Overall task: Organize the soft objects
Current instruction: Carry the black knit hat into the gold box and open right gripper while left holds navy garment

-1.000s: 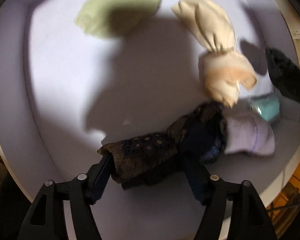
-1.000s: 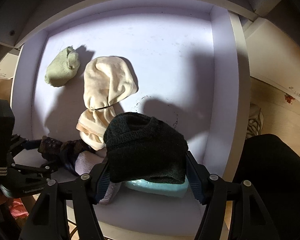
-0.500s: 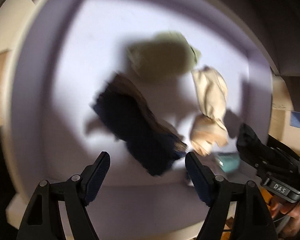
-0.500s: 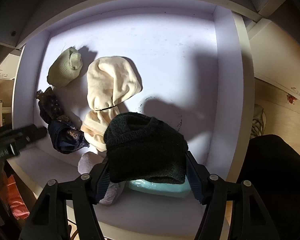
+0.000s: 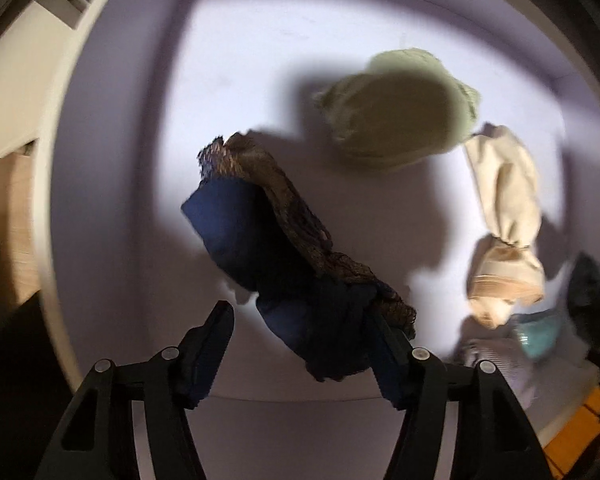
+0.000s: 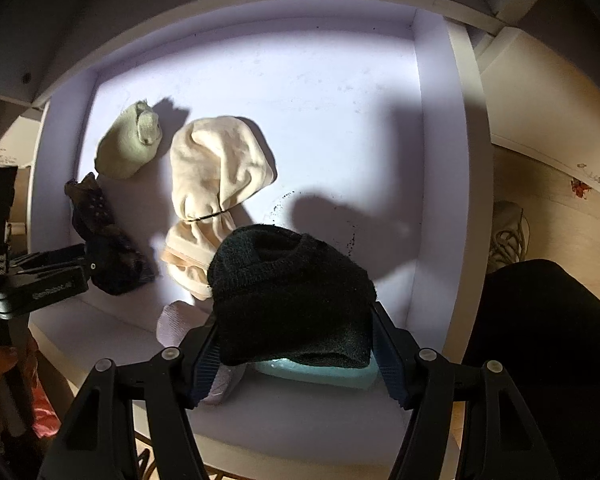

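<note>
In the left wrist view my left gripper (image 5: 300,344) stands open; a dark navy and brown lace garment (image 5: 268,236) lies on the white shelf floor, its near end between the fingers. A pale green sock bundle (image 5: 396,120) and a cream bundle (image 5: 504,216) lie beyond. In the right wrist view my right gripper (image 6: 296,344) is closed on a black knit sock bundle (image 6: 292,288) held above a teal item (image 6: 324,372) and a lilac sock (image 6: 176,320). The left gripper (image 6: 56,276) shows there beside the lace garment (image 6: 104,240).
The white cubby has side walls (image 6: 440,160) and a back wall (image 5: 300,4). The green bundle (image 6: 130,142) and cream bundle (image 6: 216,184) occupy its left half. Wooden floor and a shoe (image 6: 508,232) lie right of the cubby.
The left gripper carried the lace garment leftwards and back, laid it near the green bundle, and opened. The right gripper held still with the black bundle.
</note>
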